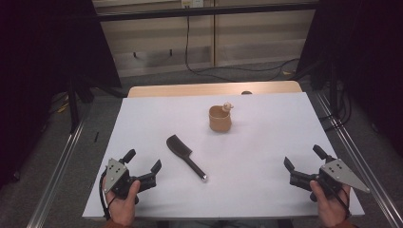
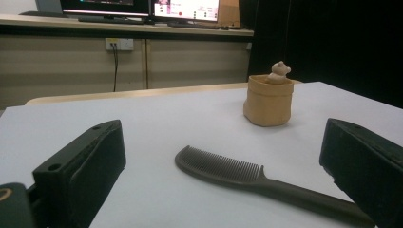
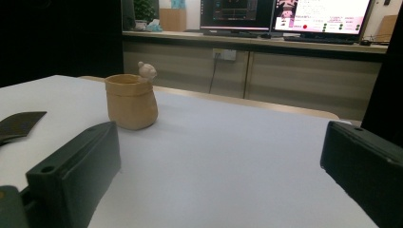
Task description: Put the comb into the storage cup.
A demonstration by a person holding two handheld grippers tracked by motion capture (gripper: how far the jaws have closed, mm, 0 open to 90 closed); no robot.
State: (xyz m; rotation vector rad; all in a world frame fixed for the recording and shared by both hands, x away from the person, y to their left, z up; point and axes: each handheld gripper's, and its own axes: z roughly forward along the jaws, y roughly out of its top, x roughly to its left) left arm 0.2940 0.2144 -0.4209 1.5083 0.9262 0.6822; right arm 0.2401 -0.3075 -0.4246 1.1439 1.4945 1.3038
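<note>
White surface [image 1: 266, 190] lying bare between both | left hand-held gripper [image 1: 143, 167] gaping wide, gripping nothing, comb [image 1: 186, 157] just beside | right hand-held gripper [image 1: 304, 165] gaping wide, resting near right edge.

the white sheet [image 1: 266, 156] lies mostly bare. a dark comb [image 1: 186, 157] lies slantwise left of centre, just beyond the left gripper [image 1: 142, 166], barring a straight push forward there. a tan cup [image 1: 220, 118] with a small figure on its rim stands farther off, mid-table. the whole right half, ahead of the right gripper [image 1: 304, 164], is free, as is the near edge between both hands.
</note>
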